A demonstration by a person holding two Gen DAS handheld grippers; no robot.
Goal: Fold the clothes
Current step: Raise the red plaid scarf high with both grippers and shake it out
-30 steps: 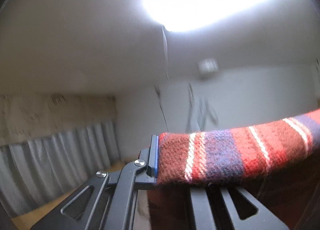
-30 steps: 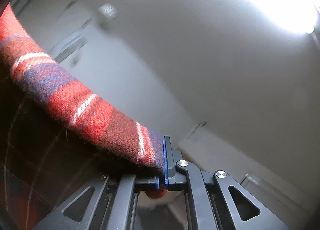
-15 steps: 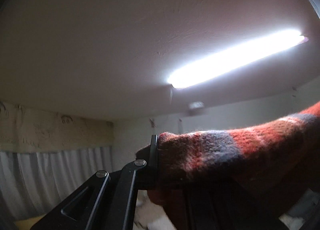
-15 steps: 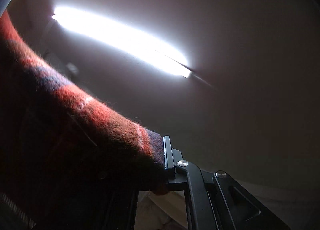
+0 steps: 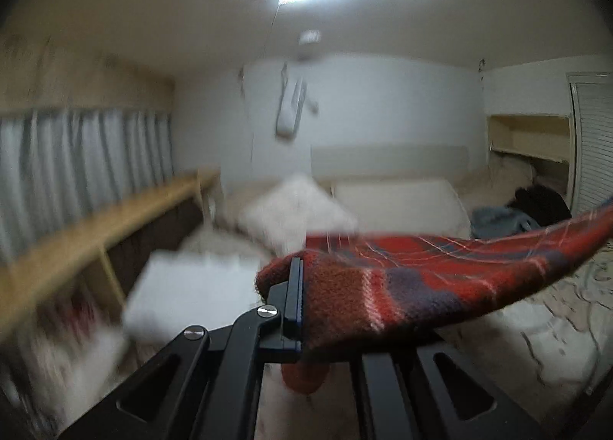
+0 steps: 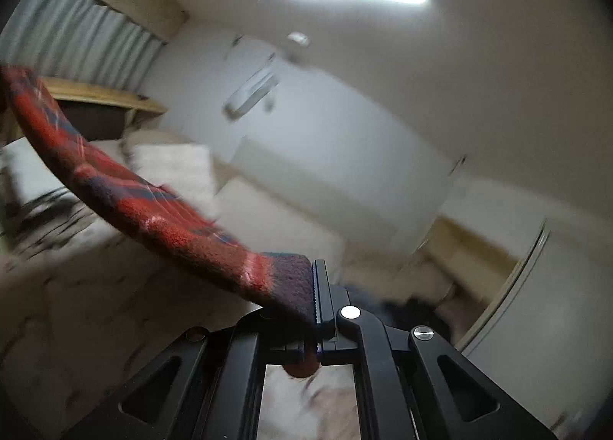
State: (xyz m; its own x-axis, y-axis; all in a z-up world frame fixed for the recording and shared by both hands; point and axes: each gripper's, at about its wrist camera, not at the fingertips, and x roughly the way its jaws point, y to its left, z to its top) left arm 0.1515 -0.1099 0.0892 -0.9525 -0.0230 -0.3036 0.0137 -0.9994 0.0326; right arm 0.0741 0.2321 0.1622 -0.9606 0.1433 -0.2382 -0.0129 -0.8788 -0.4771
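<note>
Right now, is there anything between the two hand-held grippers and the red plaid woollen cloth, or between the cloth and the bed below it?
Nothing visible. The left hand-held gripper and the right hand-held gripper are each shut on the red plaid woollen cloth. The patterned bed cover under it looks bare; white pillows lie farther back.
</note>
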